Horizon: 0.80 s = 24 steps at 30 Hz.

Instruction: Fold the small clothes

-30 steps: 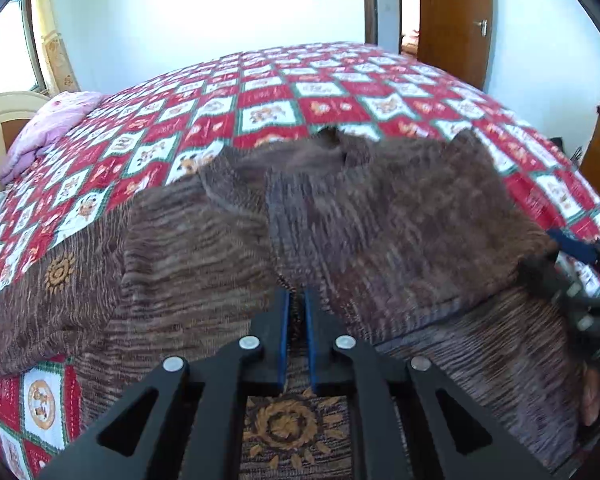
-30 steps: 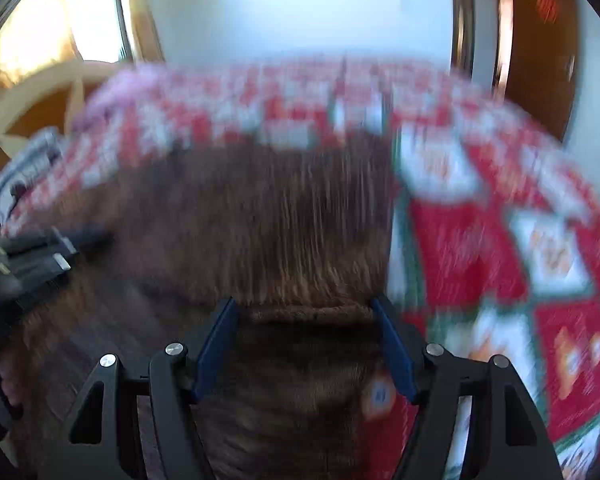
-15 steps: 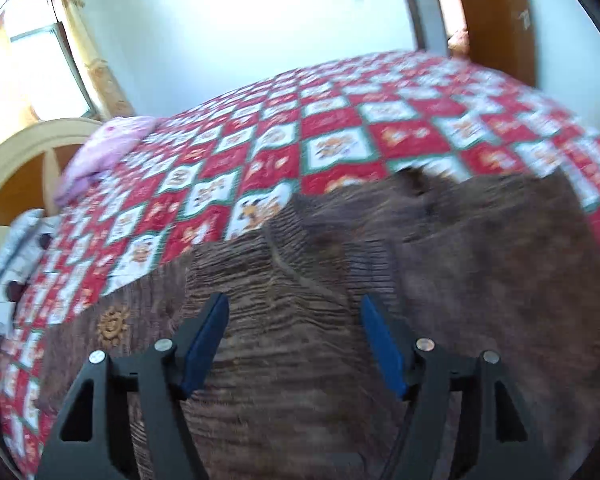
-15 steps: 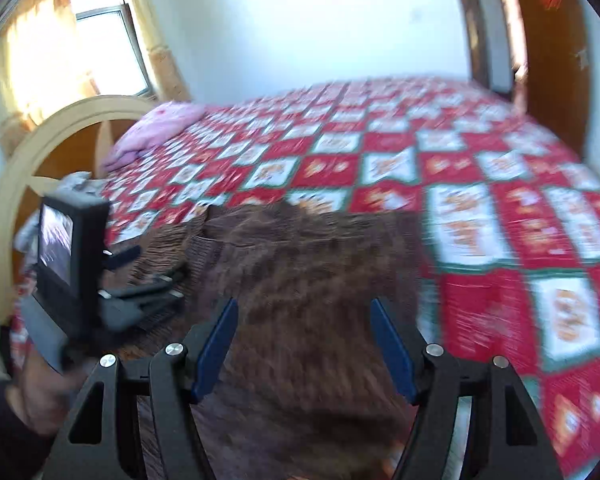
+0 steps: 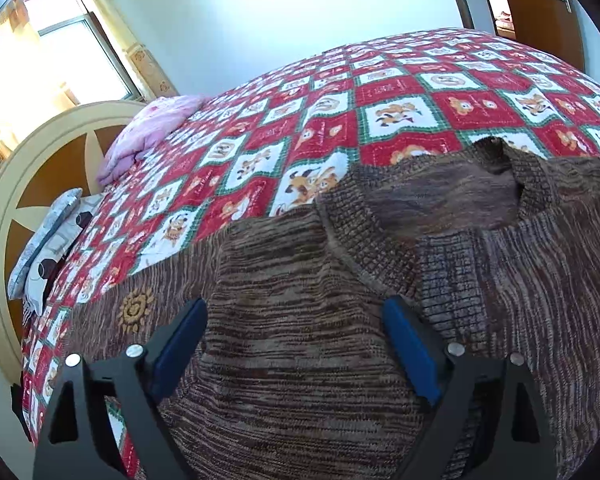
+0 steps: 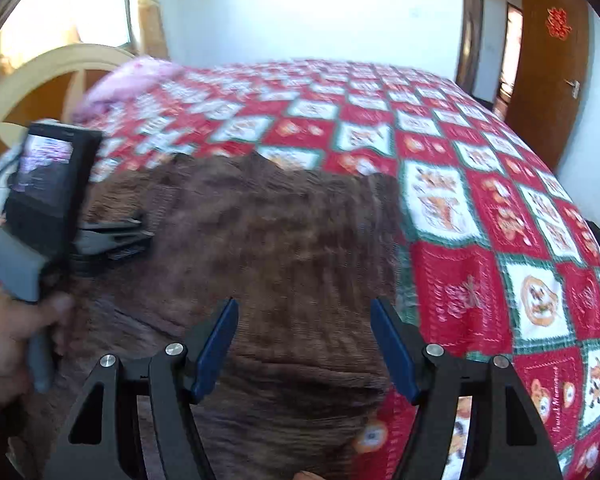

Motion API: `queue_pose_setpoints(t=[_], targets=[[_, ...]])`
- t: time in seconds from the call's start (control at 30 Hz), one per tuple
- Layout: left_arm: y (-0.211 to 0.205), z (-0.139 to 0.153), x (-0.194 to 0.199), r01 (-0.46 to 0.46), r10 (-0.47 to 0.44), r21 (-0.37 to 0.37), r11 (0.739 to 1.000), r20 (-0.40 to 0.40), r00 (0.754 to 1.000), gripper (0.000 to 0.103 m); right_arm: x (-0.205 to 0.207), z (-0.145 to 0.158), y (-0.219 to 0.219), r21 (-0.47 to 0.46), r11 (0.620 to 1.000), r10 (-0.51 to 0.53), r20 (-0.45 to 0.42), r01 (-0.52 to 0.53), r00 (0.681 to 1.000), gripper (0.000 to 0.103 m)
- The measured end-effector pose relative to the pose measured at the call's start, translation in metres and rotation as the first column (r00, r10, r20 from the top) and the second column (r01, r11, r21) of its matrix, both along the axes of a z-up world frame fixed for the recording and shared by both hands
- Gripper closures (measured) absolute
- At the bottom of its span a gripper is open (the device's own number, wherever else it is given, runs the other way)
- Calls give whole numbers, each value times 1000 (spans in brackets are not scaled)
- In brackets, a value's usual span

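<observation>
While spread across the near side of the bed [image 5: 400, 92], brown knit sweater [image 5: 308, 320] lying mostly flat on the checkered quilt, neckline [image 5: 496, 196] pointing toward the far wall. Long axis running from hem near the grippers up to that collar; one sleeve [image 5: 116, 320] trailing off leftward of the sweater body, toward the headboard [image 5: 4, 216]. Left gripper [image 5: 296, 340] hovering right above the sweater's left shoulder area, jaws opening wide, knit under them but nothing pinched. Right gripper [image 6: 304, 344] over the sweater's right edge, jaws parted about midway, gripping nothing either. Probably the left one nearer the sleeve, so guessing sleeve gets folded inward next. Right view's blurry though, so hard to call the exact edge.
</observation>
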<state>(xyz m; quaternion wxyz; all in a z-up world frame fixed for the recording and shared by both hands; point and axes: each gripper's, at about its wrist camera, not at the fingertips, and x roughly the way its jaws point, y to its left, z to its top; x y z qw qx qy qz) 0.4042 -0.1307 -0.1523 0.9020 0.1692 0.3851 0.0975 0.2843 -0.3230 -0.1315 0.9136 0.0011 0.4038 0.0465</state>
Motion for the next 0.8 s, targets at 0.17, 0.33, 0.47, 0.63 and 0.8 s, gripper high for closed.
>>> queue_pose_setpoints(t=[0.17, 0.33, 0.47, 0.63, 0.8], targets=[[21, 13, -9, 19, -19, -119, 993, -2, 1000, 9, -9, -35, 6, 14, 999, 36, -78, -35, 996, 33], [69, 29, -42, 19, -12, -123, 992, 55, 998, 7, -19, -37, 8, -30, 998, 50, -59, -52, 997, 33], [123, 40, -65, -42, 52, -123, 992, 81, 995, 5, -24, -25, 15, -65, 997, 32, -17, -33, 999, 33], [202, 38, -81, -178, 186, -85, 980, 91, 978, 2, -25, 2, 51, -61, 988, 145, 65, -141, 987, 33], [256, 21, -86, -322, 326, -78, 943, 51, 944, 2, -5, 2, 96, -13, 963, 270, 61, -270, 961, 34]])
